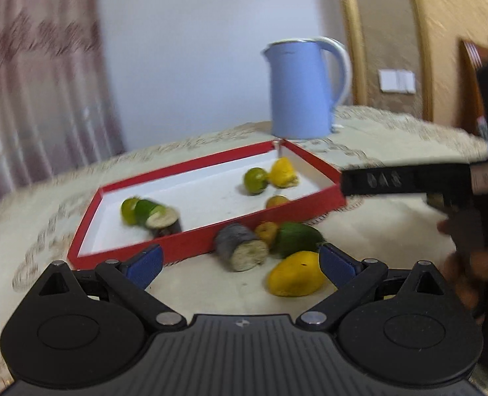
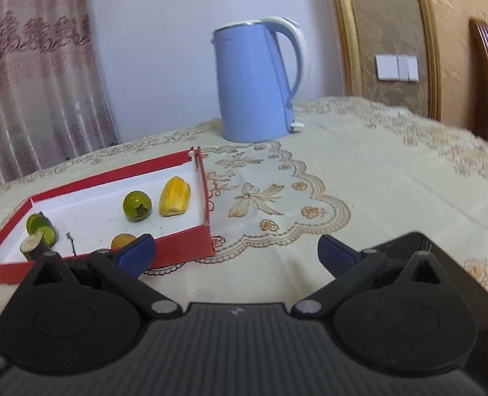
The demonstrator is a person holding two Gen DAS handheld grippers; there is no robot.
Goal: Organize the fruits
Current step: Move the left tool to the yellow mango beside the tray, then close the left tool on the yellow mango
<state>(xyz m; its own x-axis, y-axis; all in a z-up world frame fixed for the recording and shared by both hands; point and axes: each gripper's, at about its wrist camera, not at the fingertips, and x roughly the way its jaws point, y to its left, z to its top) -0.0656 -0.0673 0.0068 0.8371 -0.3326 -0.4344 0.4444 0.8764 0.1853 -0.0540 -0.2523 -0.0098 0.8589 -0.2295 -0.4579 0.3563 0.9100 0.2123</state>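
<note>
my left tool (image 1: 240, 260) is open and empty; the yellow mango (image 1: 295, 274) lies just right of centre, nearer it than my open right tool (image 2: 235, 252).

On your tablecloth: one red tray (image 1: 191, 247), one blue kettle (image 1: 301, 90). Inside the tray you have five pieces: two round green fruits (image 2: 137, 205), one yellow starfruit (image 2: 174, 197), one small orange fruit (image 2: 122, 241) and one grey-skinned cut piece (image 1: 164, 222). Four more lie off its near edge: one yellow mango (image 1: 295, 274), one green fruit (image 1: 296, 237), one small yellow piece (image 1: 266, 231), one grey-skinned cut piece (image 1: 240, 247).
</note>
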